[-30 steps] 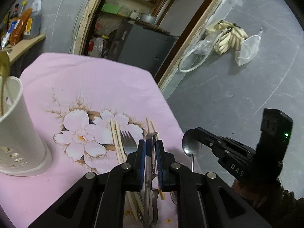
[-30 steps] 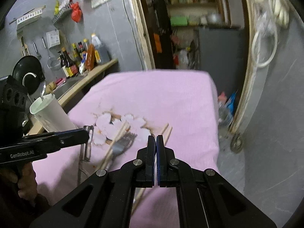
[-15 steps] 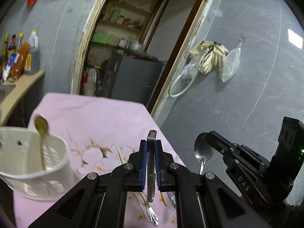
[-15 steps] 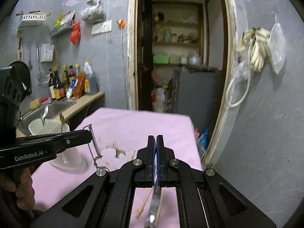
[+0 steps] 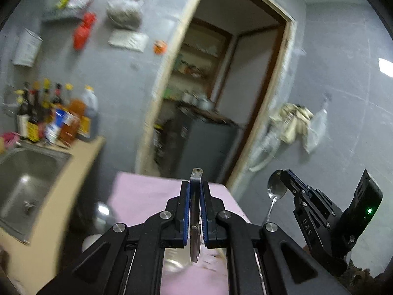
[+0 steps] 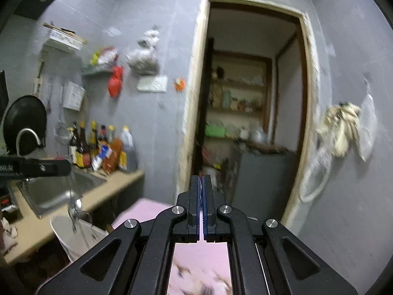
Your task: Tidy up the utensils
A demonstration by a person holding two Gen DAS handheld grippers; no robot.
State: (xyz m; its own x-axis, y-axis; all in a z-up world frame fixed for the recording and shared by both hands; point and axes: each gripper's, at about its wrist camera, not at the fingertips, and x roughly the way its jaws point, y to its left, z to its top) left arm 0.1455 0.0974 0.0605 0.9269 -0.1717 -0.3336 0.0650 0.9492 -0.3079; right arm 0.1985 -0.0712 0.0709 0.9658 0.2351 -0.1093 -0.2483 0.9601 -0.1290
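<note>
While both grippers sit lifted above the table, status left to right:

sink: steel basin (image 5: 29, 172) set in tan counter, far left; also seen at (image 6: 56, 191).
bottles: cluster (image 5: 56, 120) at the wall behind the sink, blurred.
utensil holder: white cup (image 6: 73, 236) low left in right wrist view, standing on the near edge of the pink cloth, just beside the counter; thin metal pieces stick up out of it, blurred, type unclear.
left gripper: (image 5: 195, 189) jaws pinching a flat metal utensil (image 5: 195, 211), blade-like strip clamped between the blue pads, one end poking past the fingertips, other end hanging below over the cloth. In right wrist view its finger (image 6: 46, 168) enters from the left edge, above the holder.
pink cloth: table cover (image 5: 147, 196) below both grippers, floral print blurred.
right gripper: (image 6: 202, 184) pads pressed together on a thin spoon handle. Left wrist view shows the spoon (image 5: 276, 186), bowl up at the fingertips, handle running down.
doorway: behind the table, dark cabinet (image 5: 203, 142) inside.
</note>
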